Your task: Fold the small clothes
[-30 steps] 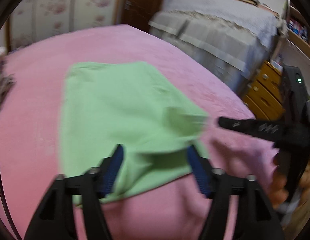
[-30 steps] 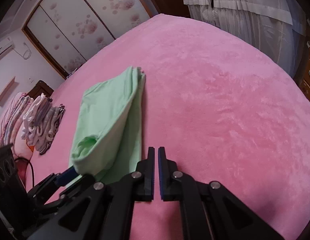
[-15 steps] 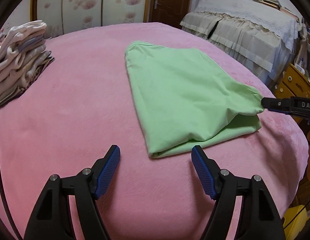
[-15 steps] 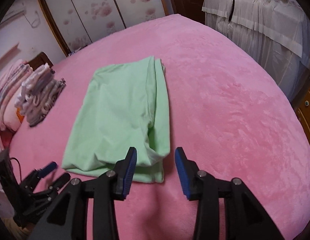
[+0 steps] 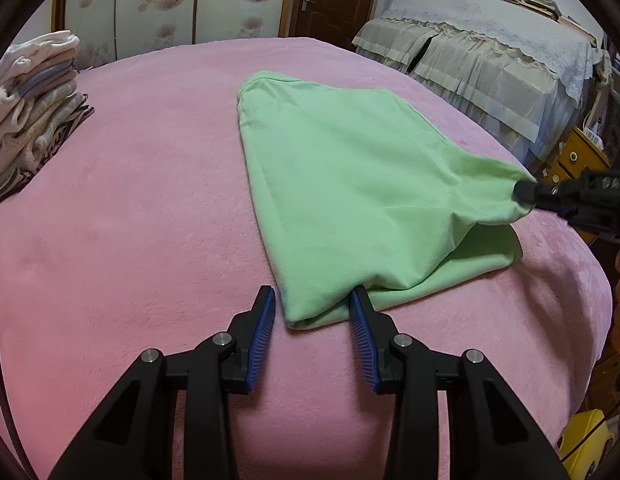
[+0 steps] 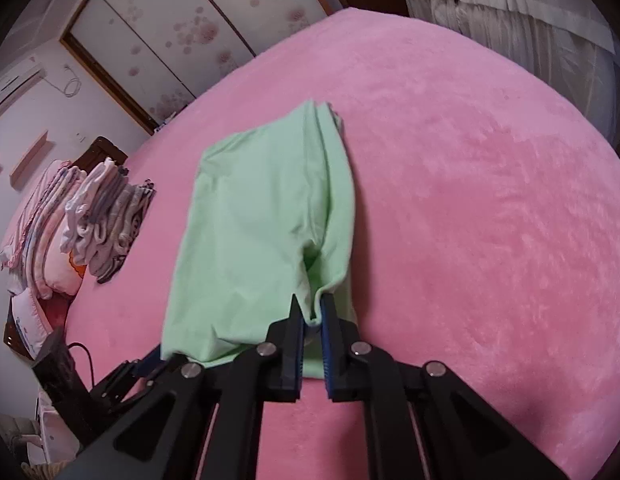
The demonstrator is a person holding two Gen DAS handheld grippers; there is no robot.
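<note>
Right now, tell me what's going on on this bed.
A person with tongs in each hand is folding a green garment on a pink blanket. The right tongs are shut on one near corner of the garment and lift it off the blanket. The left tongs are open, with the other near corner between their fingers but not gripped. A stack of folded clothes sits at the blanket's left edge.

A pink fleece bed carries a folded green garment and stacked folded clothes.
</note>
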